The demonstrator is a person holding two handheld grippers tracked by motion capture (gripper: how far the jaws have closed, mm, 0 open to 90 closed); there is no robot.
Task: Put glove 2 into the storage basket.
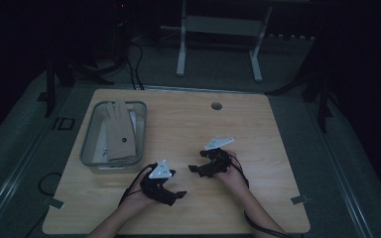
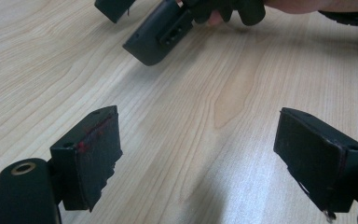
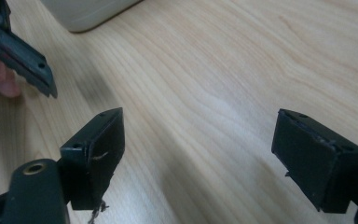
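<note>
We hold left gripper (image 1: 174,194) and right gripper (image 1: 194,169) low over bare counter (image 1: 193,124), fingers spread, empty, facing each other; glove (image 1: 119,131) waits in tray (image 1: 87,144), likely next reach.

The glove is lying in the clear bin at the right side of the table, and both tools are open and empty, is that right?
Not quite. The high view shows the glove in the clear bin at the table's left side. The left tool and right tool are open and empty.
</note>
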